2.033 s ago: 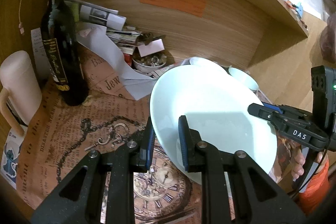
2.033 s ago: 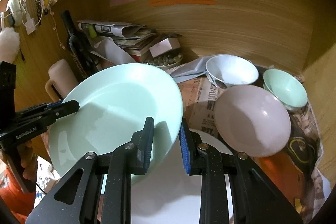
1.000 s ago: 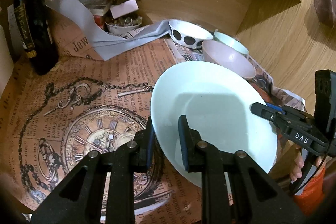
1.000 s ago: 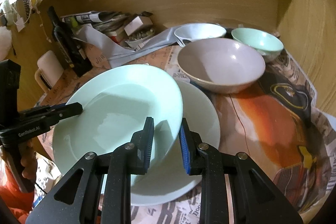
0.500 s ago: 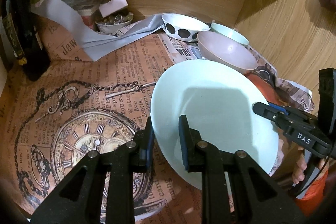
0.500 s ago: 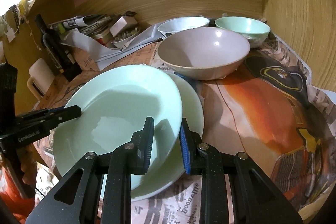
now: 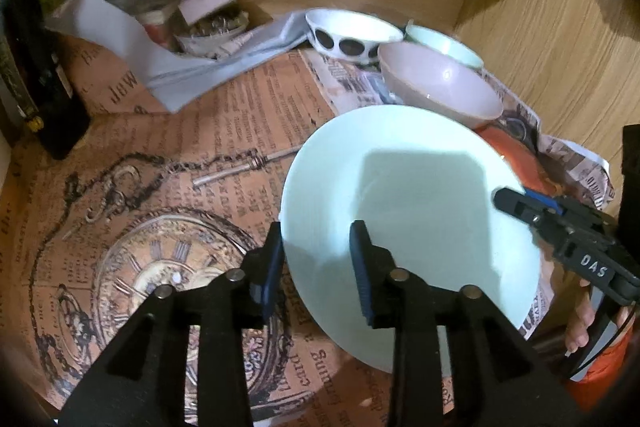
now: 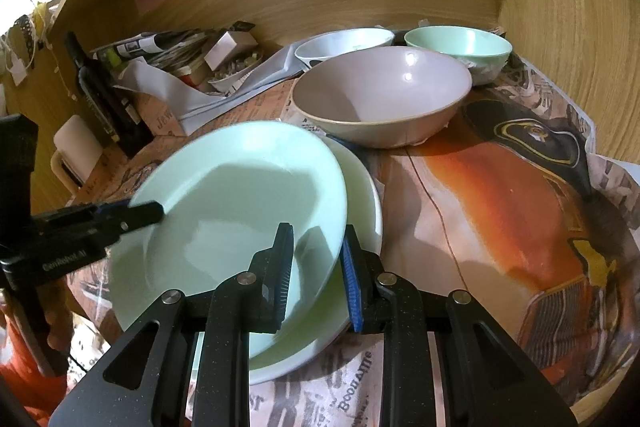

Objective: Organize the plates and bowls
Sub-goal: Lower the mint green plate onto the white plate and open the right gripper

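The right gripper [image 8: 316,267] clamps the near rim of the mint plate [image 8: 240,203], which lies tilted on a white plate [image 8: 362,187]. The left gripper [image 7: 316,259] straddles the opposite rim; its jaws have just been opening and its pads stand clear of the rim. Beyond sit a pink bowl [image 8: 380,95], then a spotted bowl [image 7: 352,33] and a green bowl [image 8: 460,45] near the back wall

Black gripper [image 8: 316,263], blue-padded fingers [image 8: 352,279], silver screws, orange sleeve [image 7: 600,391].
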Motion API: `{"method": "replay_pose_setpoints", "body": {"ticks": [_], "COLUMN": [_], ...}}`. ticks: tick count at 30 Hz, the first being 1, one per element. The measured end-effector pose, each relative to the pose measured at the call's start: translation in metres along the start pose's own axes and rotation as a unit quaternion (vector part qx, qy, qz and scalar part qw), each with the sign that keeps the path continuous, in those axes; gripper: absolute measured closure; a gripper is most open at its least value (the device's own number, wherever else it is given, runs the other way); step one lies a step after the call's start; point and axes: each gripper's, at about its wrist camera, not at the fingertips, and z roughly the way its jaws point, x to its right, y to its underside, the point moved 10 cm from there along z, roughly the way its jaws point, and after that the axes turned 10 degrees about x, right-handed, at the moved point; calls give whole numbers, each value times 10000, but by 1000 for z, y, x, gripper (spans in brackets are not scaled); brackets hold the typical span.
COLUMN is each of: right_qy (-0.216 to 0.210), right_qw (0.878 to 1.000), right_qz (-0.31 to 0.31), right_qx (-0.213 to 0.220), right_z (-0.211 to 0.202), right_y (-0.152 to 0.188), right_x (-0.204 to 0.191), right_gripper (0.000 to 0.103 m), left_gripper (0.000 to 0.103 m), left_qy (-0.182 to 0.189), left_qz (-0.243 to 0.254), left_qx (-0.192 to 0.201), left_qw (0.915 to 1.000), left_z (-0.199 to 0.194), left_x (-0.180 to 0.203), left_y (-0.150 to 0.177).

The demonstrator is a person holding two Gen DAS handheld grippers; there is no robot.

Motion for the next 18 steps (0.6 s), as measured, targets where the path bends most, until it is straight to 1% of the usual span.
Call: {"method": "replay_pose_setpoints", "body": {"ticks": [5,10,12,18], "right_qy": [17,78,120,309], "right_qw": [10000,9999,9998,9986], "right_qz": [60,-69,-164,-421], "right_qx": [62,73,61,48], "right_z": [-3,-3,-2,-2], "right_y": [-1,-3,-3,-4], "right_x": [3,2,2,1], "right_gripper": [84,84,84,84], "left_gripper": [68,68,68,57], "left_qy": [-15,44,41,-43], "left_qz": [98,83,109,305], "left_qx": [55,53,108,487], "left_qw": [9999,9999,9999,9983], "left_z": [0,-1,-3,-18], "left_x": [2,2,2,7], "left_y": [-1,-1,-2,-15]}}
